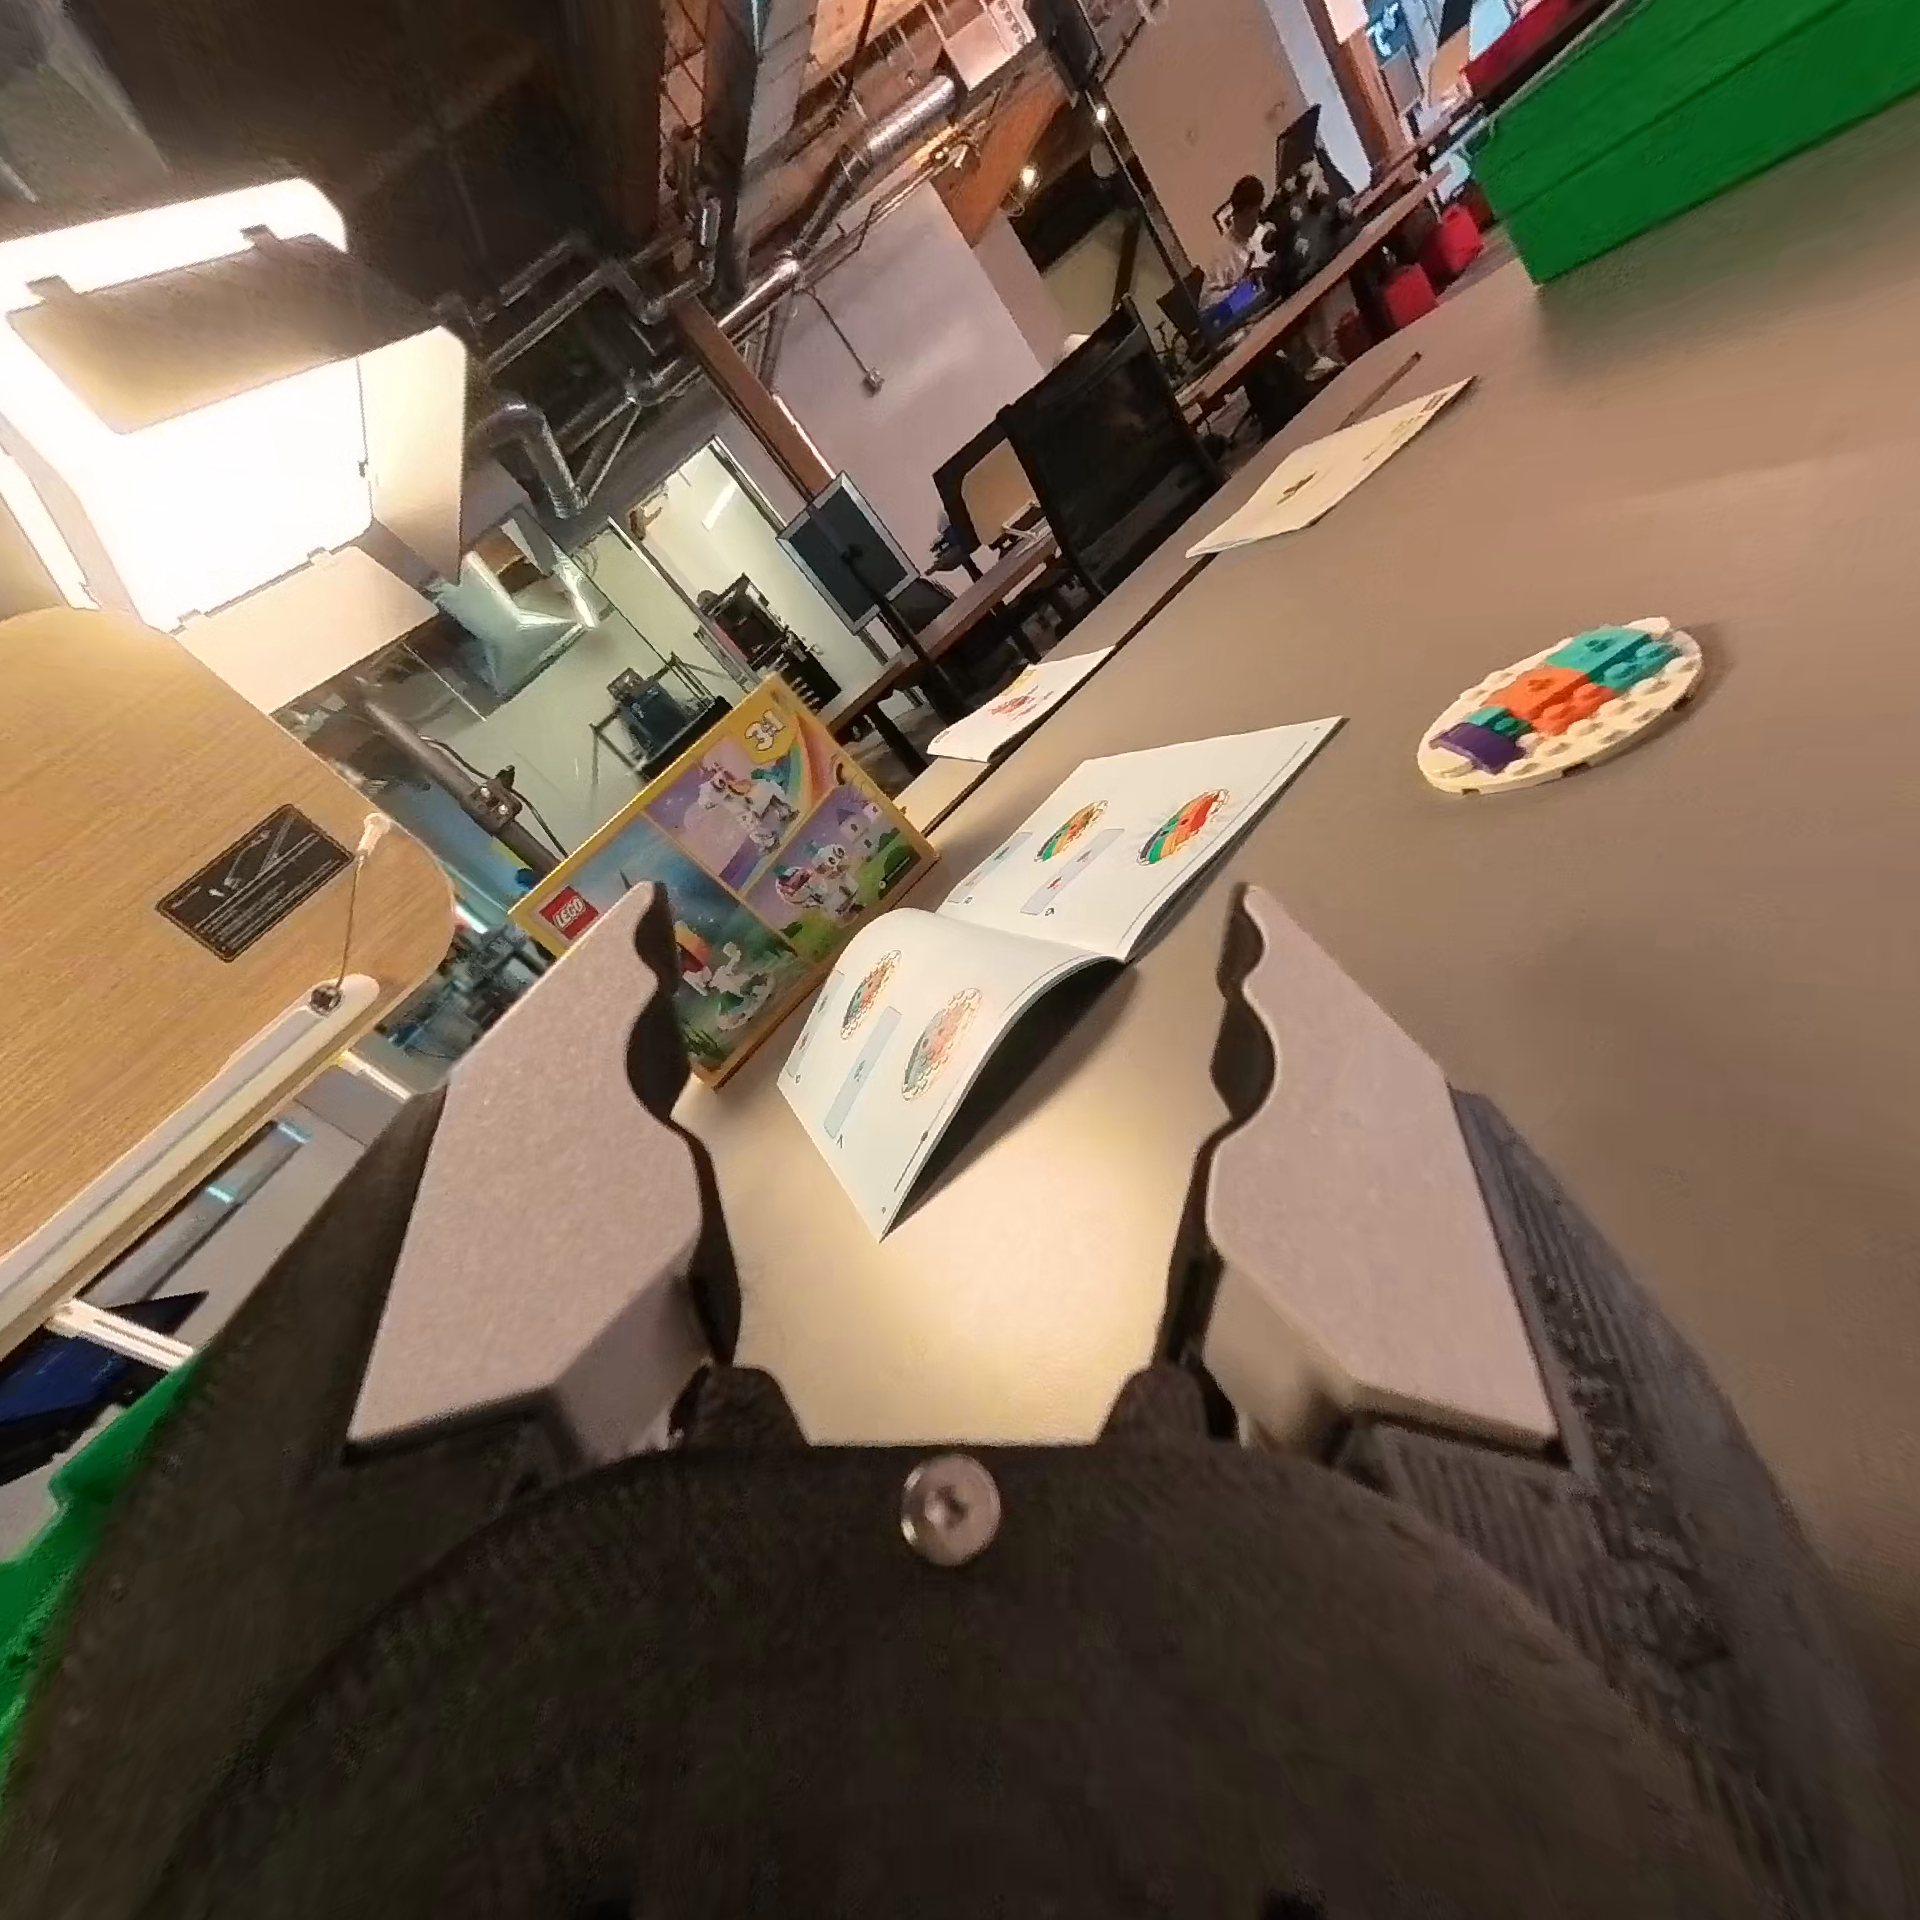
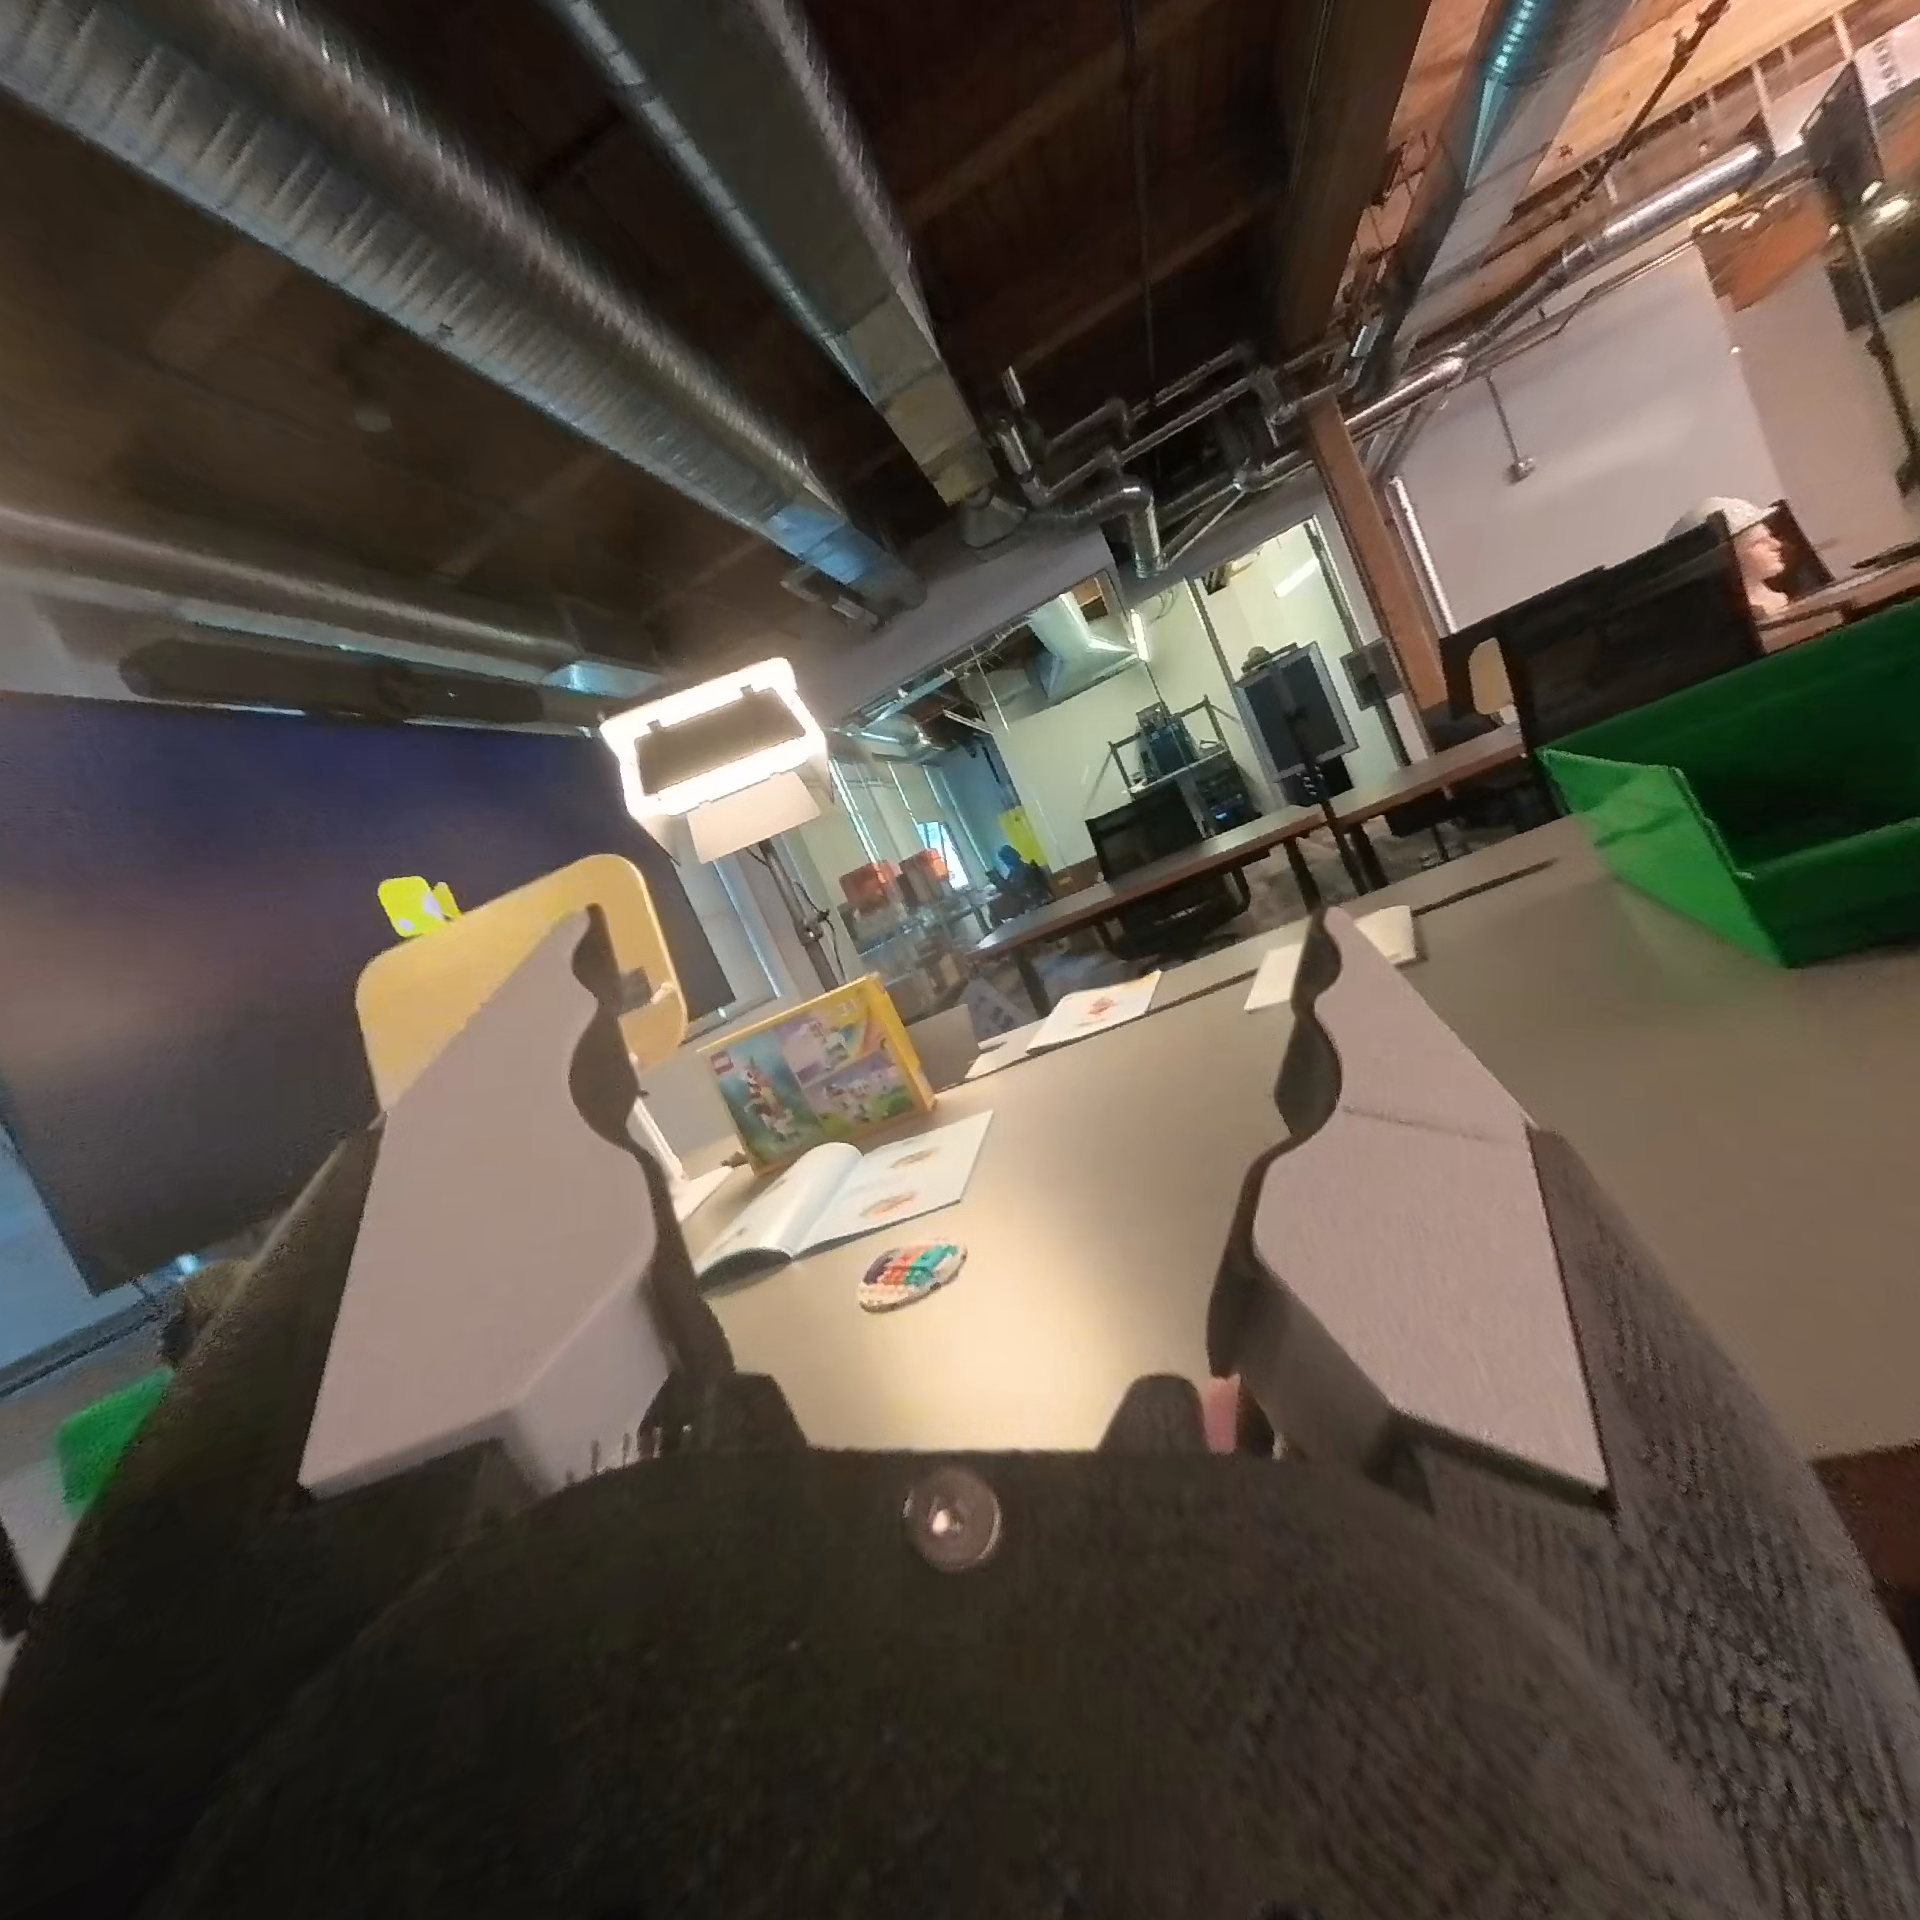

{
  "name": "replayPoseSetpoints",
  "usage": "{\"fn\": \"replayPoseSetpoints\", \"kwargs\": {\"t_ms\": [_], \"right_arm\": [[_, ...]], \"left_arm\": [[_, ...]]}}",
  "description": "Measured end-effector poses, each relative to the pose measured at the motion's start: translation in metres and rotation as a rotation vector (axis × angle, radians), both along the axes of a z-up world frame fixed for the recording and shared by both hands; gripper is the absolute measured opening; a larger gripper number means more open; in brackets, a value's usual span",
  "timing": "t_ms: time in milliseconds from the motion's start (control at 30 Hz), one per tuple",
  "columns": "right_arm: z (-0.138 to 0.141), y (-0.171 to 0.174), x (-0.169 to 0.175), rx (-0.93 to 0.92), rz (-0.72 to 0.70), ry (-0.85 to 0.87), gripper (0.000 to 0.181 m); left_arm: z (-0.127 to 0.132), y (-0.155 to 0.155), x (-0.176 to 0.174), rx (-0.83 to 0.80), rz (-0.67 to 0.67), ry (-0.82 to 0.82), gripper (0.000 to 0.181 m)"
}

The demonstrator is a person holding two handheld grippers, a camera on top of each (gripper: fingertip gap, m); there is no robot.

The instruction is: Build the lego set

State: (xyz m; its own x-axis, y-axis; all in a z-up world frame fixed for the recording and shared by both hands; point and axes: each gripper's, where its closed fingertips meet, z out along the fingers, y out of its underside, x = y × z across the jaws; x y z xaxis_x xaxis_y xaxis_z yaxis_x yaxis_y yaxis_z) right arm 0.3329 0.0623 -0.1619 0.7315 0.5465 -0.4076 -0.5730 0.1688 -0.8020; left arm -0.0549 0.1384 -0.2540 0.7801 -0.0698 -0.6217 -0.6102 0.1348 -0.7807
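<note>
A round white lego plate (image 1: pixel 1558 717) carrying purple, orange and teal bricks lies on the grey table (image 1: pixel 1558 1039), to the right of an open instruction booklet (image 1: pixel 1049 935). It also shows small in the right wrist view (image 2: pixel 912 1270) beside the booklet (image 2: pixel 842 1195). My left gripper (image 1: pixel 951 914) is open and empty, low over the table, short of the booklet. My right gripper (image 2: pixel 956 935) is open, held above the table well back from the plate. A small pink piece (image 2: pixel 1218 1411) shows by the base of its right finger.
A yellow lego box (image 1: pixel 727 883) stands behind the booklet, also in the right wrist view (image 2: pixel 821 1070). Loose paper sheets (image 1: pixel 1340 468) lie farther back. A green bin (image 2: pixel 1745 831) sits at the right. A wooden-topped stand (image 1: pixel 156 914) and a bright lamp panel (image 2: pixel 717 758) are at the left. Some 40 centimetres of space lies between my two pairs of fingers.
</note>
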Motion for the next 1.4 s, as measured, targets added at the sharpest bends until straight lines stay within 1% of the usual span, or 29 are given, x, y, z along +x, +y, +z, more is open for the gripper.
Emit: {"fn": "replayPoseSetpoints", "kwargs": {"t_ms": [200,333,467,600,733,800,867,967,1033,1133,1233,1400], "right_arm": [[-0.009,-0.006,0.006,-0.014,-0.056,-0.097,0.127],[-0.013,-0.007,0.012,-0.027,-0.064,-0.110,0.125],[-0.018,-0.005,0.014,-0.037,-0.069,-0.130,0.124],[-0.022,0.004,0.006,-0.035,-0.058,-0.186,0.123],[-0.010,0.035,-0.018,0.024,-0.005,-0.315,0.123],[-0.006,0.062,-0.030,0.060,0.020,-0.395,0.124],[-0.006,0.095,-0.040,0.088,0.050,-0.440,0.124],[-0.014,0.143,-0.060,0.090,0.127,-0.480,0.124],[-0.017,0.166,-0.075,0.101,0.176,-0.520,0.124],[-0.019,0.186,-0.100,0.128,0.246,-0.592,0.124],[-0.018,0.198,-0.121,0.150,0.294,-0.641,0.124],[-0.018,0.212,-0.160,0.272,0.310,-0.759,0.123]], "left_arm": [[-0.008,0.001,0.009,-0.015,-0.003,0.091,0.102],[-0.010,0.001,0.013,-0.009,-0.001,0.137,0.102],[-0.009,0.001,0.014,-0.004,0.000,0.140,0.102],[-0.008,0.000,0.012,-0.004,0.001,0.122,0.102],[-0.008,-0.002,0.013,-0.003,-0.018,0.105,0.101],[-0.007,-0.003,0.012,-0.003,-0.021,0.094,0.101],[-0.006,-0.003,0.009,-0.003,-0.009,0.076,0.101],[-0.003,-0.003,0.001,0.005,0.023,0.052,0.101],[-0.003,-0.002,-0.003,0.003,0.043,0.043,0.102],[-0.003,-0.002,-0.008,0.005,0.062,0.037,0.102],[-0.001,-0.002,-0.012,0.010,0.068,0.013,0.101],[0.004,-0.001,-0.022,0.023,0.101,-0.035,0.102]]}}
